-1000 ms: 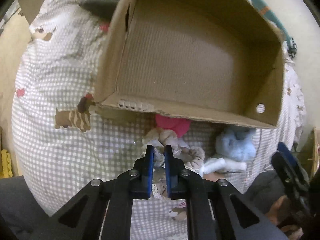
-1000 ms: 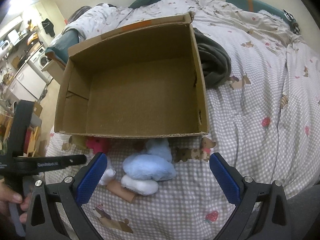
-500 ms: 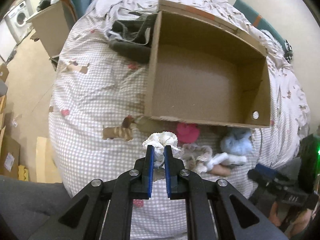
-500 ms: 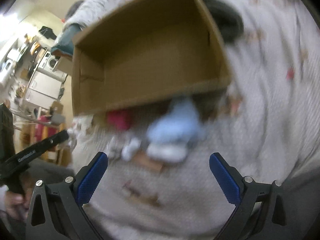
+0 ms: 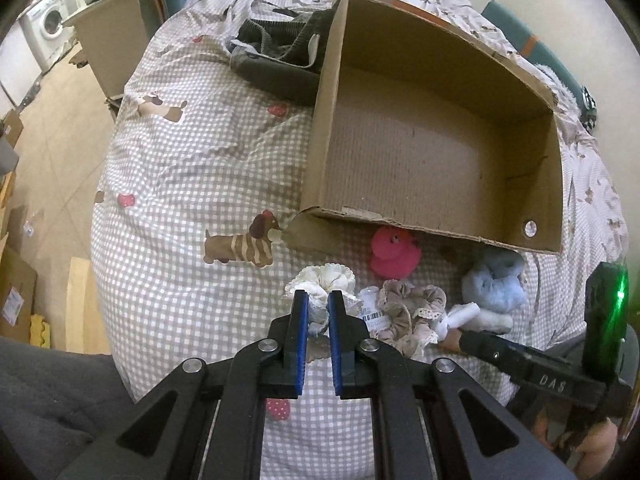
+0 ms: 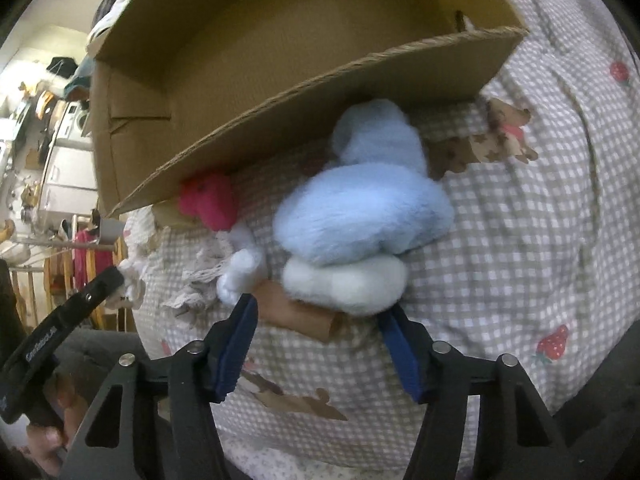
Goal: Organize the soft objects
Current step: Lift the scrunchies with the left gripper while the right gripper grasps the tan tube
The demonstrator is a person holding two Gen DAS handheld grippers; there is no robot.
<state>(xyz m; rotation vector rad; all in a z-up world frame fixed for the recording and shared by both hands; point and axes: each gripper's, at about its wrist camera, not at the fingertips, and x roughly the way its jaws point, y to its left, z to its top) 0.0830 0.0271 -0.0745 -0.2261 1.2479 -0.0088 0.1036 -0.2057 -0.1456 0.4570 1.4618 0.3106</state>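
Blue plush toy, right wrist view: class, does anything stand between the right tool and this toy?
Nothing visible does. The right tool sits directly at the blue plush toy, its jaws, which have just been closing, flanking the toy's white lower part; a brown tube lies beside that part, just in front of the tool.

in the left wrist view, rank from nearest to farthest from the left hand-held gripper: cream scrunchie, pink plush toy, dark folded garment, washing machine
1. cream scrunchie: pinched between the closed jaws of the left hand-held gripper.
2. pink plush toy: just beyond, to the right, against the cardboard box's near wall.
3. dark folded garment: farther up the bed, left of the box.
4. washing machine: across the room, top left.
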